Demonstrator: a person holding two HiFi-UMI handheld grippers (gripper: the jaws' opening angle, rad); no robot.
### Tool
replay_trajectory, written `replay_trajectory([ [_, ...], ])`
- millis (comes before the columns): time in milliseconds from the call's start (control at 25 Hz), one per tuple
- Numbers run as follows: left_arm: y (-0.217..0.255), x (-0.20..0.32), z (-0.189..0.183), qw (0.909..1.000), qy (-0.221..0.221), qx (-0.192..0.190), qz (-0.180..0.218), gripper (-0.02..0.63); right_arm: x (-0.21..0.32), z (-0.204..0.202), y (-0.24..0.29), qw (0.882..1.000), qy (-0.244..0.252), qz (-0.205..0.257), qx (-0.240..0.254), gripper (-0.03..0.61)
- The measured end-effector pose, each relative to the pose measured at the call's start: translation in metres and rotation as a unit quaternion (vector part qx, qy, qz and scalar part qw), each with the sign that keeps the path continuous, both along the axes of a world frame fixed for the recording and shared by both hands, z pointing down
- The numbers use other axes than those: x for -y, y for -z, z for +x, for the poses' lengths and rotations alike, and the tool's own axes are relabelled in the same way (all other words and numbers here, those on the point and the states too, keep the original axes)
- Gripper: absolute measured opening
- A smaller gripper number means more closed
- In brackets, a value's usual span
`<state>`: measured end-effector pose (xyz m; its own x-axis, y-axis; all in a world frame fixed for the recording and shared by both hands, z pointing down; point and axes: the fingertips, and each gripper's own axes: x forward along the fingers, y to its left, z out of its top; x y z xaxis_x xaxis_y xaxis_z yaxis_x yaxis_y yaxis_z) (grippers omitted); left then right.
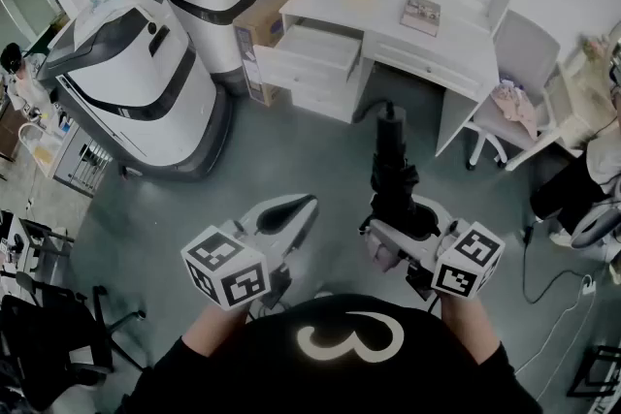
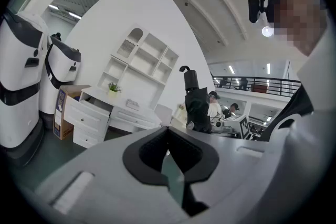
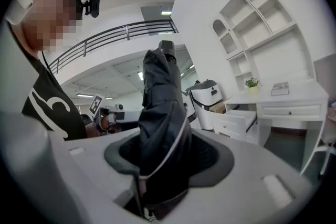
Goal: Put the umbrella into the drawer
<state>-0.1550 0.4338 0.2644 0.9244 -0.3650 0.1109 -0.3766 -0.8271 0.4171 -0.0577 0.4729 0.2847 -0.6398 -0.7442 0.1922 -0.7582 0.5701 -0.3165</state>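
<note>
A folded black umbrella (image 1: 393, 172) stands between the jaws of my right gripper (image 1: 392, 230), which is shut on its lower part; its handle end points away from me. The right gripper view shows the umbrella (image 3: 163, 118) filling the gap between the pads. My left gripper (image 1: 289, 210) is beside it on the left, shut and holding nothing. In the left gripper view the umbrella (image 2: 196, 105) shows past the closed jaws. Ahead stands a white desk (image 1: 437, 39) with a drawer (image 1: 312, 48) pulled open, also seen as the drawer (image 2: 86, 107) and the drawer (image 3: 239, 119).
Two large white-and-grey machines (image 1: 136, 82) stand at the left, with a cardboard box (image 1: 267, 15) between them and the desk. A white chair (image 1: 519, 78) is at the desk's right. Cables (image 1: 553, 291) lie on the floor at the right. A black office chair (image 1: 49, 334) is at bottom left.
</note>
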Motion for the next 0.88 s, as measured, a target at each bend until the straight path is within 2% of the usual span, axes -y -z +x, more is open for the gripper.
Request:
replay_trajectory([
  [520, -0.001, 0.009, -0.012, 0.9999, 0.011, -0.007, 0.003, 0.006, 0.006, -0.005, -0.001, 1.0, 0.005, 0.0, -0.021, 0.226],
  [640, 0.001, 0.018, -0.016, 0.9999, 0.014, -0.005, 0.009, 0.008, 0.019, -0.007, -0.003, 0.999, 0.005, 0.003, -0.034, 0.229],
  [880, 0.002, 0.043, -0.016, 0.9996, 0.021, 0.001, 0.016, 0.008, 0.052, -0.001, -0.006, 1.0, 0.001, -0.007, -0.025, 0.229],
])
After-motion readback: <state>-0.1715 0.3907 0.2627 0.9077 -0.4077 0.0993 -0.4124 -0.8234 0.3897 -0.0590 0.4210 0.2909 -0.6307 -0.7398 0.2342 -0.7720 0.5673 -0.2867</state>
